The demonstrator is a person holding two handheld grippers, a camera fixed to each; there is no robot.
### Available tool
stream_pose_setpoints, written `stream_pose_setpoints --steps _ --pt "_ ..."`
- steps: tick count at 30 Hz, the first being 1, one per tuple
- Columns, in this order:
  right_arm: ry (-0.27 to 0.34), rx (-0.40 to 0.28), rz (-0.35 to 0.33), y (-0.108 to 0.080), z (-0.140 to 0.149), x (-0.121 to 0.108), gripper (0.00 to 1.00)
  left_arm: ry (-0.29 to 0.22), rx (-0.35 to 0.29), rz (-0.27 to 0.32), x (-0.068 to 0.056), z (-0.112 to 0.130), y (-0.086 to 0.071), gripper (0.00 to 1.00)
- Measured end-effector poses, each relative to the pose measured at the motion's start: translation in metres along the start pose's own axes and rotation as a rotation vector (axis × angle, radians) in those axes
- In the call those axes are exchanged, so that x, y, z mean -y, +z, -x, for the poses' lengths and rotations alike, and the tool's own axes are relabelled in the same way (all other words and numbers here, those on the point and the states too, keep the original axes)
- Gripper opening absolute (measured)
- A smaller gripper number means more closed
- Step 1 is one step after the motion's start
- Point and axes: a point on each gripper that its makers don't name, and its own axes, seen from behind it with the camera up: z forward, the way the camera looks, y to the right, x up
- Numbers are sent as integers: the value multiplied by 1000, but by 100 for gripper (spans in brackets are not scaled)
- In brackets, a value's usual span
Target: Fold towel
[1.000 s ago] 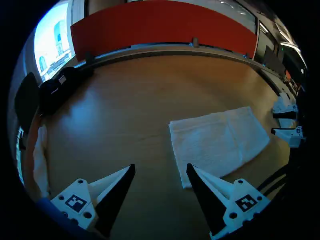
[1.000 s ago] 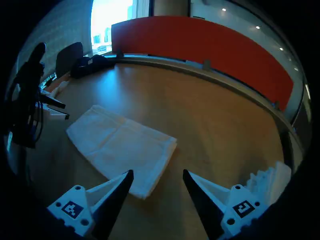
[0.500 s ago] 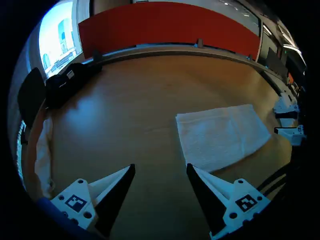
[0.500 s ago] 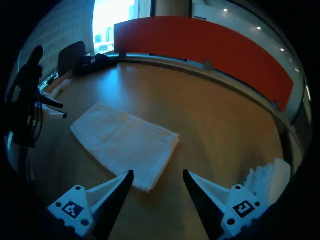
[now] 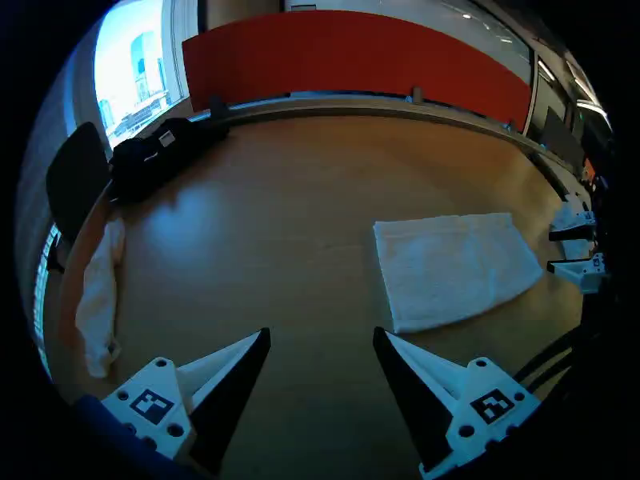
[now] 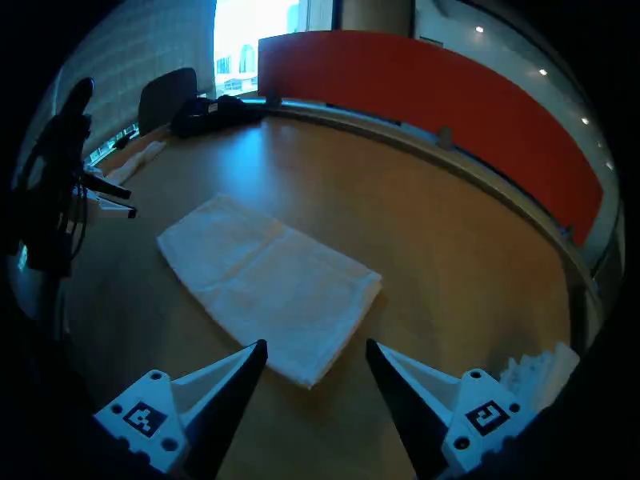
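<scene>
The towel [image 6: 268, 284] lies flat on the wooden table [image 5: 272, 216], folded into a white oblong of several layers with its stacked edges showing at the near end. In the right gripper view it runs slantwise from the far left towards the near middle, and its near corner lies just ahead of the gap between the fingertips.

The right gripper [image 6: 314, 344] hovers above the table, tipped down towards that corner. Its two fingers stand well apart, with nothing between them and no contact with the cloth.

The left gripper [image 5: 320, 332] hangs over bare wood, likewise angled down at the tabletop. Its fingers are spread wide and hold nothing. In its view the towel sits ahead and to the right, its near edge just beyond the right-hand finger.

Seen from the right gripper view, the left gripper is at the towel's far end with its fingers pointing inward. The hand that holds it is too dark to make out.

A crumpled cloth [image 5: 100, 296] lies along the table's left edge, near a black bag [image 5: 152, 156]. A red partition [image 5: 352, 48] runs behind the table.
</scene>
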Motion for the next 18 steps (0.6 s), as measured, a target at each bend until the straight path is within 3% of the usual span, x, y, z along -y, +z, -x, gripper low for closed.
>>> stream_pose_setpoints --steps 8,18 --pt "-13 15 -15 1 4 1 95 -15 -8 -12 9 2 -6 95" --pt "-53 80 -47 6 33 4 94 -21 -10 -12 13 9 -14 95"
